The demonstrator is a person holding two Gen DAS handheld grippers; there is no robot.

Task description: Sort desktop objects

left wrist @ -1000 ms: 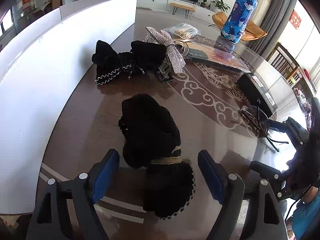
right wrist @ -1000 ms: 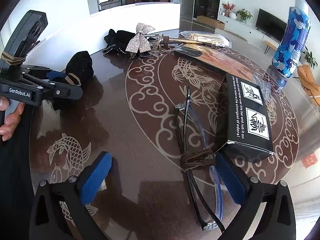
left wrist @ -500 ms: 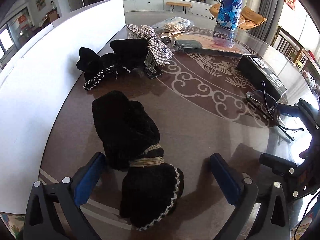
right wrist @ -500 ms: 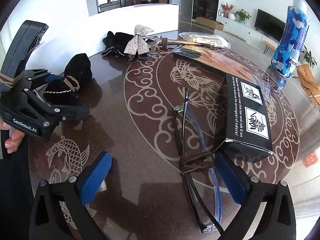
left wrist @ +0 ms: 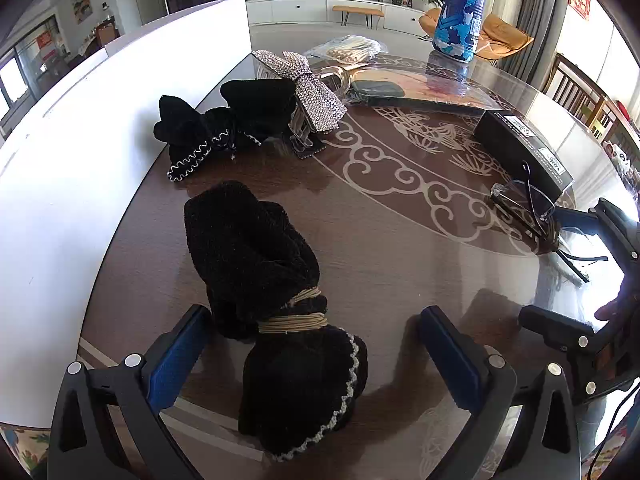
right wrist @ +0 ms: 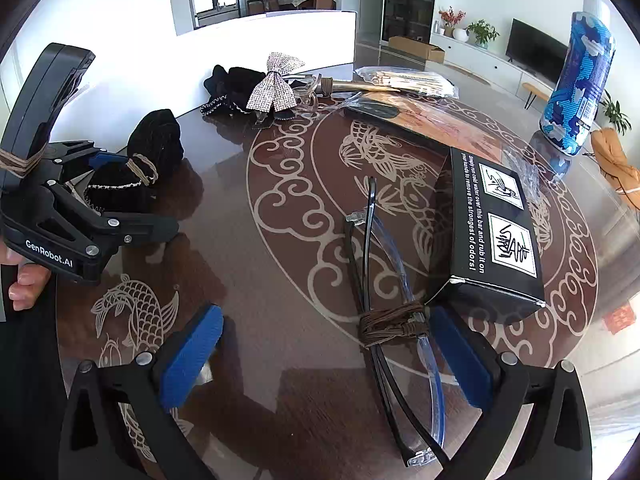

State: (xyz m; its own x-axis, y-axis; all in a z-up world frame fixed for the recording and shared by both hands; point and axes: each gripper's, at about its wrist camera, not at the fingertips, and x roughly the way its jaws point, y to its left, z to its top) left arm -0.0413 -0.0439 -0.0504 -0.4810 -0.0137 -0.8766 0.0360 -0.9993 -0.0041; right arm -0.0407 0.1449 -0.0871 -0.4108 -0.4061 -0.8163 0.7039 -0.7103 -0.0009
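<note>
A black velvet bow tied with tan cord lies on the dark table between the open jaws of my left gripper, not gripped; it also shows in the right wrist view. Folded glasses bound with brown cord lie between the open jaws of my right gripper, close to its right finger. The glasses also show in the left wrist view. A second black bow and a rhinestone bow lie farther back.
A black box lies right of the glasses. A blue patterned bottle stands at the far right. A flat plastic-wrapped package and a bag of sticks lie at the back. A white board borders the table's left edge.
My left gripper has opened wider and drawn back from the black bow, which stays on the table. The right gripper has hardly moved.
</note>
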